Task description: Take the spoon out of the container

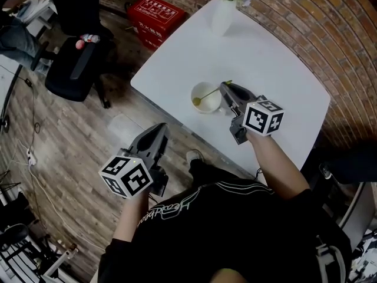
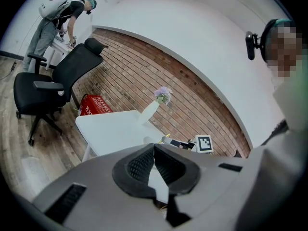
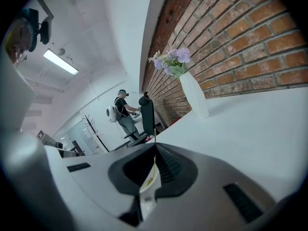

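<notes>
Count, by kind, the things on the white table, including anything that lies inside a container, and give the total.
container: 1
spoon: 1
vase with flowers: 1
Total: 3

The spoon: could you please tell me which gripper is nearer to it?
Right. The right gripper holds the spoon handle at the cup; the left gripper hangs off the table.

Table (image 1: 277,69): smooth, matt white top. On it, container (image 1: 213,104) smooth, spoon (image 1: 212,92) matt. Beside it, rough brick wall (image 1: 330,16), wood-plank floor (image 1: 76,146).
</notes>
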### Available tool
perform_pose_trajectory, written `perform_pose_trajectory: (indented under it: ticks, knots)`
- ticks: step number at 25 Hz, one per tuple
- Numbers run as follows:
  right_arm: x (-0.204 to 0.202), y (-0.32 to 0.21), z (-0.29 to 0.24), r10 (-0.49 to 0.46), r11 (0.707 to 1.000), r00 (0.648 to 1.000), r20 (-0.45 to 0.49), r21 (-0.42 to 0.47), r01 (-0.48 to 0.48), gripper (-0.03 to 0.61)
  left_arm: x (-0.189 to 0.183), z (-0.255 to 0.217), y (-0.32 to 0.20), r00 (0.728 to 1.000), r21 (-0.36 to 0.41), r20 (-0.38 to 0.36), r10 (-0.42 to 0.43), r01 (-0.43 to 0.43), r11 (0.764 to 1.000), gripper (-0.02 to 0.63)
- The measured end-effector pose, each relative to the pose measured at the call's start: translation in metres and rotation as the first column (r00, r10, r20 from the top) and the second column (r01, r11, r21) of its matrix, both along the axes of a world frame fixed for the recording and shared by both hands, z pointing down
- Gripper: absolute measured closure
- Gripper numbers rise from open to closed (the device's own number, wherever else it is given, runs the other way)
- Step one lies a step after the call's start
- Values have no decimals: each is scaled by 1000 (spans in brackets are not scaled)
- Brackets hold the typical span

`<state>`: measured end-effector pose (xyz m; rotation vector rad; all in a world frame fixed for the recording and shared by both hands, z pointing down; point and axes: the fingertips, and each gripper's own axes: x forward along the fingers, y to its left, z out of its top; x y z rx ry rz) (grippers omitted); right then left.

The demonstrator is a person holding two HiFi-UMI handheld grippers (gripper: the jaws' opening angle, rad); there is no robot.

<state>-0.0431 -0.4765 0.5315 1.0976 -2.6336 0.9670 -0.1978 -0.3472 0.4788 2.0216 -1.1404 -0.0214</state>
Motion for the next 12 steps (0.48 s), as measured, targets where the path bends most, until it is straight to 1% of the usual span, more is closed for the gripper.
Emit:
perform_pose_trajectory:
  ticks: [8, 12]
  knots:
    - [-2, 11, -32, -10, 997, 1000, 9, 71, 10, 578, 0, -17, 21, 1000, 23, 19, 2, -2, 1000, 609]
    - [3, 24, -56, 8, 993, 1000, 23, 118, -11, 578, -2, -30, 39, 1000, 44, 23, -4, 3, 999, 609]
